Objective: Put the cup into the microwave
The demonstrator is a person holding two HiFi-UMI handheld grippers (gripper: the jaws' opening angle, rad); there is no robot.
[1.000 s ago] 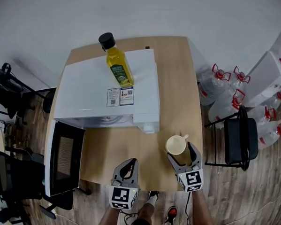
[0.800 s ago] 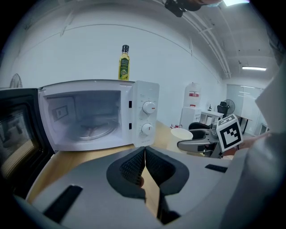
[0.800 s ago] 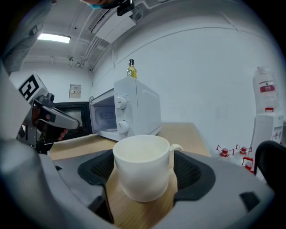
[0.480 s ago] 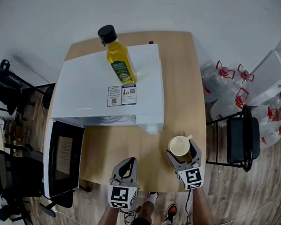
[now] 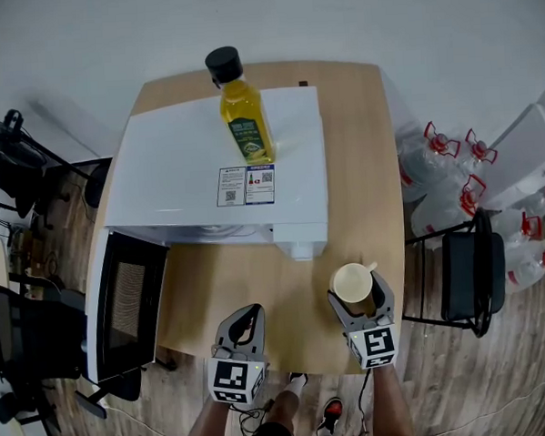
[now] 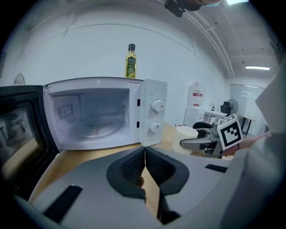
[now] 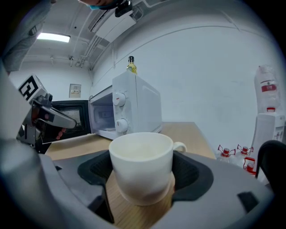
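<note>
White cup (image 5: 352, 282) is gripped by the right hand-held gripper (image 5: 358, 295) at the bench (image 5: 231, 288) front; left hand-held gripper (image 6: 145, 154) closed, empty, facing open microwave (image 6: 96, 114).

Yellow oil bottle (image 5: 246, 125) w/ black cap stands upright on top of microwave (image 5: 174, 167), near its back edge. Wooden table (image 5: 363, 176) sits against white wall (image 5: 353, 17). Right of table: clear water jugs (image 5: 420, 173) w/ red handles on wood floor (image 5: 499, 374), black chair (image 5: 464, 275) just beside table edge. Left side: black office chairs (image 5: 28, 335), fan (image 5: 5, 149)
</note>
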